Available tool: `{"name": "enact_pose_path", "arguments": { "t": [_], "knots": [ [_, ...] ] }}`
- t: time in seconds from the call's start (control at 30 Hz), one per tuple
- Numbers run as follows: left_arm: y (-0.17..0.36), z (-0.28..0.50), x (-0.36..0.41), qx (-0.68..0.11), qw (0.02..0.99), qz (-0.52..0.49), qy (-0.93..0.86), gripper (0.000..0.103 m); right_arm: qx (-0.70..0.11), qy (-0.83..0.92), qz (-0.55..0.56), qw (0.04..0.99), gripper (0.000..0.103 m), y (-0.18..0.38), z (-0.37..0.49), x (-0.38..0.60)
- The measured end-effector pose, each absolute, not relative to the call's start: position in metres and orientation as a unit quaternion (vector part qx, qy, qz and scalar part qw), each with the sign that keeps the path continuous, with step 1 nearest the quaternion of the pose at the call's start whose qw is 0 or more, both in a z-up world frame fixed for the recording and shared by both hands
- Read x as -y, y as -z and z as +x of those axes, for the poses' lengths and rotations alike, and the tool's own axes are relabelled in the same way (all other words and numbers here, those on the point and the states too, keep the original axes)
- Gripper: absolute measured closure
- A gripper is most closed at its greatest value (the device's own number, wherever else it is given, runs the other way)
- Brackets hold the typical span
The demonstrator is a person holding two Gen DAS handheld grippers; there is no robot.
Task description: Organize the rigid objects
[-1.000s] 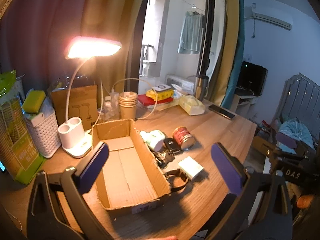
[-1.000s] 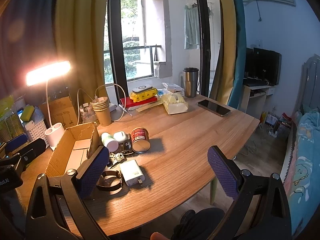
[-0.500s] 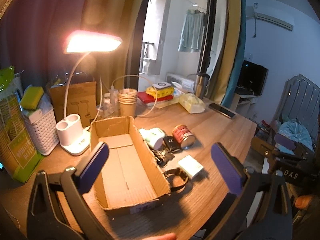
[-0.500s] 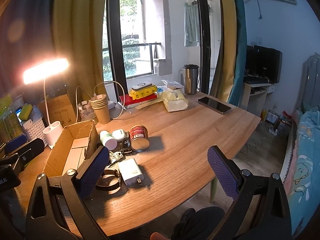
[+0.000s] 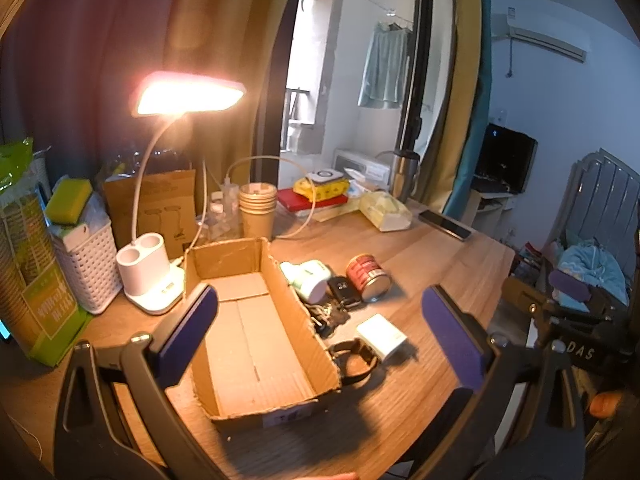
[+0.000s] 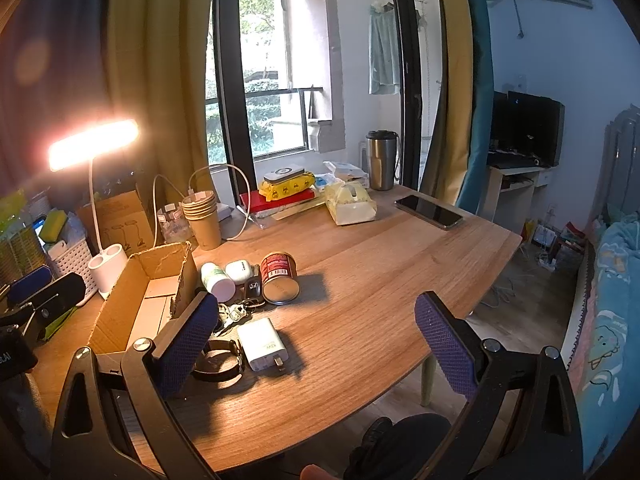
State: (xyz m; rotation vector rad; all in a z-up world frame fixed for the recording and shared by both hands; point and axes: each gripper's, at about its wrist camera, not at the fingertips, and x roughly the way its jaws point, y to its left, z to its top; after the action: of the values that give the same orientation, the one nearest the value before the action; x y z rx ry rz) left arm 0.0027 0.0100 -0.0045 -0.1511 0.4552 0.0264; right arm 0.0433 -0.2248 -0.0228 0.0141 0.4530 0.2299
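Observation:
An empty open cardboard box lies on the wooden table; it also shows in the right wrist view. Right of it lie a white pill bottle, a red can, a car key with keys, a white charger and a black watch. The right wrist view shows the bottle, earbud case, can, charger and watch. My left gripper is open above the box's near end. My right gripper is open, near the charger.
A lit desk lamp, white basket, paper cups, books, tissue pack, steel tumbler and phone stand around the table's back and right. The table edge drops off at right.
Both views have shifted slightly; the left gripper has drawn a little closer over the box. Both grippers stay open and empty.

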Motion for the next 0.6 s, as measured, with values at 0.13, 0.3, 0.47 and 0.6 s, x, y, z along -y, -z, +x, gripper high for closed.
{"name": "enact_pose_path", "arguments": {
  "t": [0.13, 0.3, 0.47, 0.6],
  "knots": [
    [0.0035, 0.0014, -0.0092, -0.223, 0.972, -0.074, -0.014, 0.000, -0.222, -0.113, 0.007, 0.968, 0.003, 0.0218, 0.0409, 0.2238],
    [0.0015, -0.0005, -0.0097, -0.220, 0.973, -0.075, -0.014, 0.000, -0.220, -0.114, 0.006, 0.969, 0.003, 0.0207, 0.0398, 0.2237],
    [-0.0014, -0.0036, -0.0094, -0.214, 0.974, -0.072, -0.015, 0.000, -0.220, -0.114, 0.007, 0.969, 0.003, 0.0205, 0.0398, 0.2238],
    [-0.0031, -0.0050, -0.0086, -0.211, 0.975, -0.070, -0.014, 0.000, -0.219, -0.114, 0.006, 0.969, 0.003, 0.0204, 0.0391, 0.2237]
  ]
}}
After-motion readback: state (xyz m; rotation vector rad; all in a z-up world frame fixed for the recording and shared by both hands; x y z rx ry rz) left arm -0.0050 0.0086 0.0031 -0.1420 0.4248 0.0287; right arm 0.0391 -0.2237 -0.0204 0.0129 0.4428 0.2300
